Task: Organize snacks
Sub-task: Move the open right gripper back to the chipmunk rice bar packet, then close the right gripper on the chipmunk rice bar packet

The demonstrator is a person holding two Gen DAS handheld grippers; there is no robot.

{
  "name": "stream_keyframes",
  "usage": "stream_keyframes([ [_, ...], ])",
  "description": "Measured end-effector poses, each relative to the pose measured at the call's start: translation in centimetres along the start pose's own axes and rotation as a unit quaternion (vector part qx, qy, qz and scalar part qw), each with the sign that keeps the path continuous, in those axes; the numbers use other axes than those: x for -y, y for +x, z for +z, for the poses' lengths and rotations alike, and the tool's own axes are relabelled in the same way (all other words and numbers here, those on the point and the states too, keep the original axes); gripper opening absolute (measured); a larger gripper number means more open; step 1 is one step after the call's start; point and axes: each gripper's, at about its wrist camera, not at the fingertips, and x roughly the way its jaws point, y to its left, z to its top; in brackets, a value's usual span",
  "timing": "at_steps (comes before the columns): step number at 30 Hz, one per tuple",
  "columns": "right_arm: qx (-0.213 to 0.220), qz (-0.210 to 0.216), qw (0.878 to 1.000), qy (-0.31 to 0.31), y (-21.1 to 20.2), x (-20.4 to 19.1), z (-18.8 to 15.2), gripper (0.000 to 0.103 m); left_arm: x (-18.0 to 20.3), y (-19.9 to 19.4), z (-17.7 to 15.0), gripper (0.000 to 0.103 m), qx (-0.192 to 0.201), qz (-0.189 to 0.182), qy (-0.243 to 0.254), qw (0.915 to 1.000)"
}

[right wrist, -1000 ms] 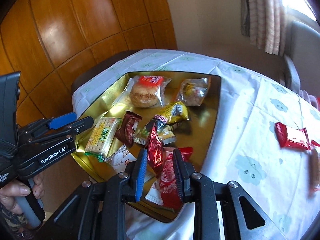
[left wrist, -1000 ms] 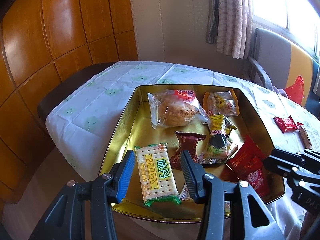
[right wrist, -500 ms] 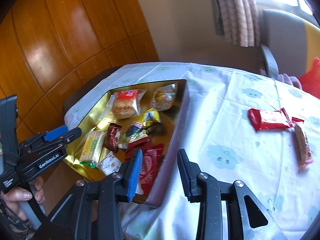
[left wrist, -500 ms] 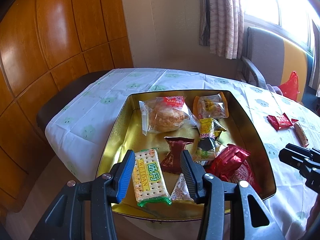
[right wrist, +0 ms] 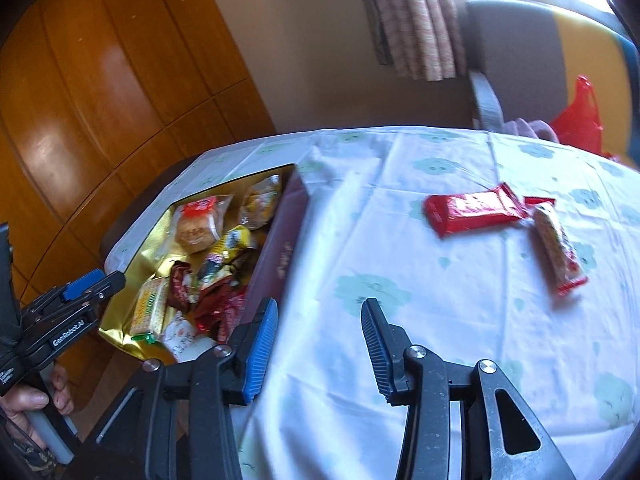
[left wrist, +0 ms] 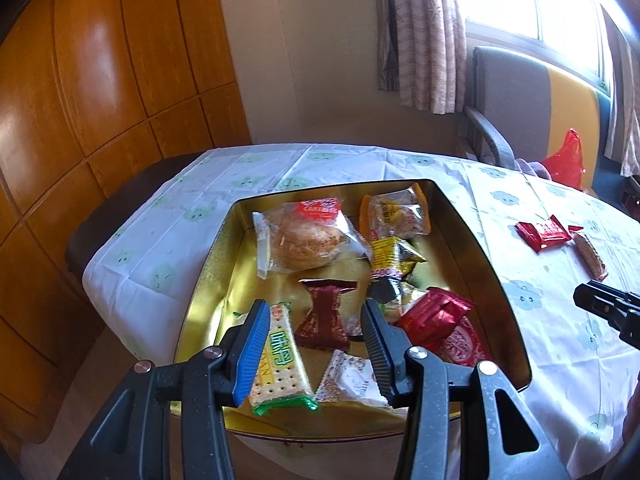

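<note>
Most snacks are already gathered in the gold tin [left wrist: 496, 264], while a red wafer bar [right wrist: 472, 209] and a striped packet [right wrist: 558, 252] are left on the tablecloth [right wrist: 380, 248], with the left gripper [left wrist: 314, 330] held part-open and empty and the right gripper [right wrist: 320, 328], just opened, holding nothing.

Your right gripper [right wrist: 316, 344] has let go: a second ago its jaws pinched a red packet [left wrist: 436, 314] over the tin [right wrist: 276, 248], and now they've just been opening with nothing between them. That packet lies in the tin, just off your left gripper's [left wrist: 314, 344] right finger. You've swung the right gripper out of the tin to bare tablecloth [right wrist: 400, 280], the tin now off to its left, and the red bar [right wrist: 472, 210] and the striped snack [right wrist: 558, 252] ahead to its right. Your left gripper has drawn back a touch, so the tin sits a bit farther ahead.
</note>
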Motion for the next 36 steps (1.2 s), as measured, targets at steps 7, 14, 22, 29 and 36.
stream_keyframes([
  [7, 0.007, -0.026, 0.999, 0.032, -0.9, 3.1, -0.5, 0.046, 2.1, -0.1, 0.5, 0.048, 0.004, -0.015, 0.028, 0.9995],
  [14, 0.010, -0.057, 0.996, 0.062, -1.8, 6.5, -1.0, 0.049, 5.3, -0.1, 1.5, 0.048, 0.010, -0.037, 0.066, 0.9971],
  [22, 0.015, -0.089, 0.991, 0.095, -2.9, 10.3, -1.6, 0.051, 9.8, 0.0, 2.3, 0.048, 0.013, -0.071, 0.112, 0.9911],
  [29, 0.021, -0.112, 0.988, 0.107, -3.8, 12.7, -1.5, 0.054, 13.6, 0.2, 2.5, 0.048, 0.010, -0.098, 0.149, 0.9838],
  [36, 0.030, -0.133, 0.985, 0.107, -4.3, 14.4, -0.5, 0.059, 16.5, 0.6, 2.4, 0.048, 0.002, -0.120, 0.175, 0.9772],
])
